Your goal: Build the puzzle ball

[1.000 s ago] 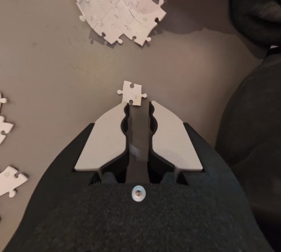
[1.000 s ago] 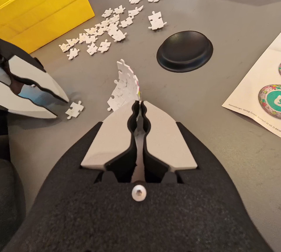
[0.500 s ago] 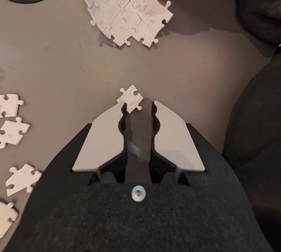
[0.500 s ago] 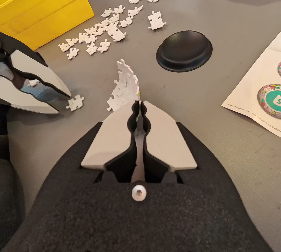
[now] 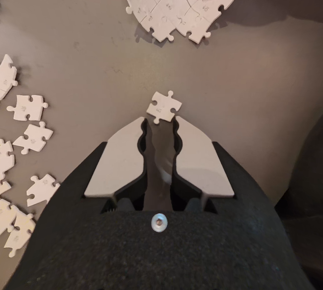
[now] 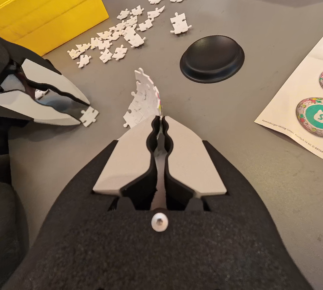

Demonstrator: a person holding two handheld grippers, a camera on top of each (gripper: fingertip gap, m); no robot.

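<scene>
My right gripper is shut on the lower edge of a curved, assembled white puzzle section and holds it upright on the grey table. The section also shows in the left wrist view, white numbered side facing me. My left gripper is low over the table with its jaws about a piece-width apart. A single white puzzle piece lies flat at its fingertips, one tab between them. The right wrist view shows that gripper at the left, with the piece at its tips.
Several loose white pieces lie beyond the section, also at the left of the left wrist view. A black round stand sits at the right, a yellow box at the back left, a printed sheet at the far right. One gripper's finger ends stand about 15 centimetres off the other's.
The left gripper has moved forward over the table; the single piece has turned at its tips and slid a little. The jaw gap is the same. The right gripper and section have not moved.
</scene>
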